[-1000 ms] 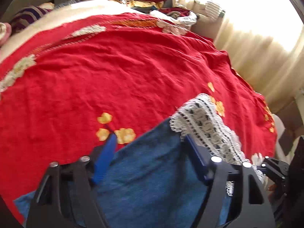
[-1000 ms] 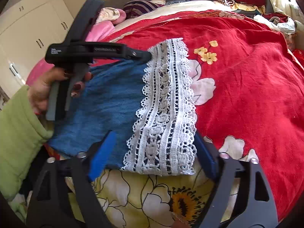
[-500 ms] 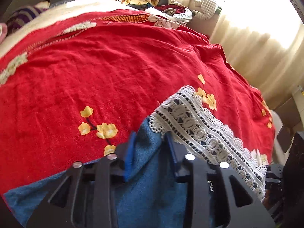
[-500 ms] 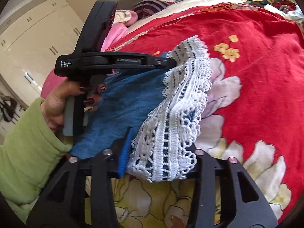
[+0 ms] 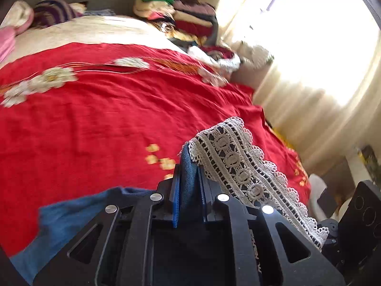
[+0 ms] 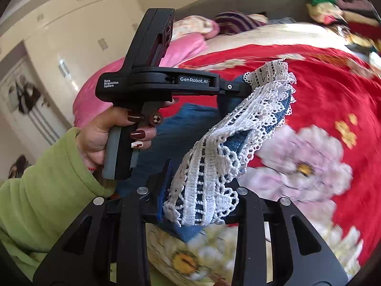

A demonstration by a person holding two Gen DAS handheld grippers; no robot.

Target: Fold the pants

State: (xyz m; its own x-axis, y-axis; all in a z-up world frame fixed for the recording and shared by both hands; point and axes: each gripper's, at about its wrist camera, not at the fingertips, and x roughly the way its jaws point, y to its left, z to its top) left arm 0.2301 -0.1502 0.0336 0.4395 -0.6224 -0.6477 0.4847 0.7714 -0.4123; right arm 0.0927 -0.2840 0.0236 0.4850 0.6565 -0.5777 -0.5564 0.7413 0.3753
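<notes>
Pinching the hem of the pants (image 6: 200,190), the right gripper (image 6: 197,190) has a bunched fold of white lace trim (image 6: 238,128) and blue denim pressed between its pads, the jaws closing further on it; the left gripper (image 5: 189,186) likewise has its blue pads (image 5: 175,202) squeezed onto a thin fold of denim, jaws closing, with the lace band (image 5: 238,164) draping off to the right of it; between the two grippers the hem hangs lifted off the bed, sagging in a loose curve, while the rest of the blue cloth (image 5: 59,217) trails down onto the bedspread; seen from the right wrist view, a hand (image 6: 107,133) with dark red painted nails, coming out of a green fleece sleeve (image 6: 42,195), grips the grey handle of the left gripper, whose black body reads "GenRobot.AI" on a side plate and "Data Acquisition System" in small white letters at the back; beneath it all lies a red bedspread (image 5: 107,119) printed with large pale flowers and small yellow blossoms; farther off, a pink pillow (image 6: 185,47) and a striped garment (image 6: 235,21) lie at the head of the bed, a pile of folded clothes (image 5: 183,16) sits in the corner, pale wardrobe doors (image 6: 78,31) stand at one side, and a bright curtained window (image 5: 309,59) at the other.
</notes>
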